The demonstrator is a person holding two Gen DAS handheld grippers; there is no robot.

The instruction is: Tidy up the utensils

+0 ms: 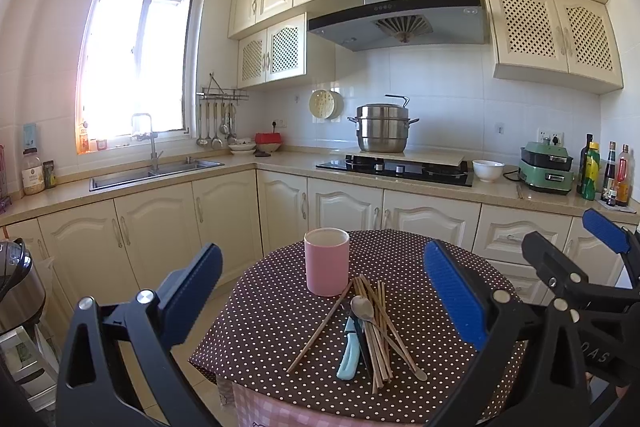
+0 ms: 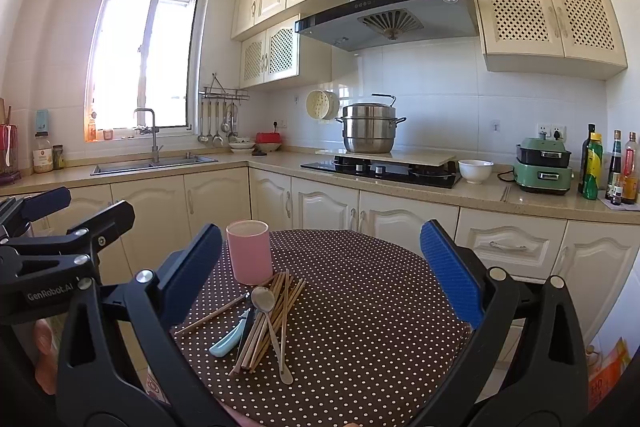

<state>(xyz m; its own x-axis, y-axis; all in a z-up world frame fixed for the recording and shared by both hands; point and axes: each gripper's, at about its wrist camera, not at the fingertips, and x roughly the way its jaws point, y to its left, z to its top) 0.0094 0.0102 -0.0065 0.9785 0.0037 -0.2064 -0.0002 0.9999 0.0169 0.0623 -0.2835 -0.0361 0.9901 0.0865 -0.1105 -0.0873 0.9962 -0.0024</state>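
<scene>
A pink cup (image 1: 326,261) (image 2: 249,251) stands upright on a round table with a brown dotted cloth (image 1: 276,307) (image 2: 368,307). Just in front of it lies a pile of wooden chopsticks (image 1: 378,331) (image 2: 276,315), a metal spoon (image 1: 363,307) (image 2: 263,298) and a light blue handled knife (image 1: 349,355) (image 2: 228,341). My left gripper (image 1: 324,291) hovers open above the near side of the table, the pile between its fingers in view. My right gripper (image 2: 320,275) is open too, to the right of the pile. Neither holds anything. Each gripper shows at the edge of the other's view.
Behind the table runs a kitchen counter with a sink (image 1: 156,173), a hob with a steel pot (image 1: 382,127), a white bowl (image 1: 488,170), a green appliance (image 1: 546,167) and bottles (image 1: 608,175). A cooker (image 1: 16,283) stands at the left.
</scene>
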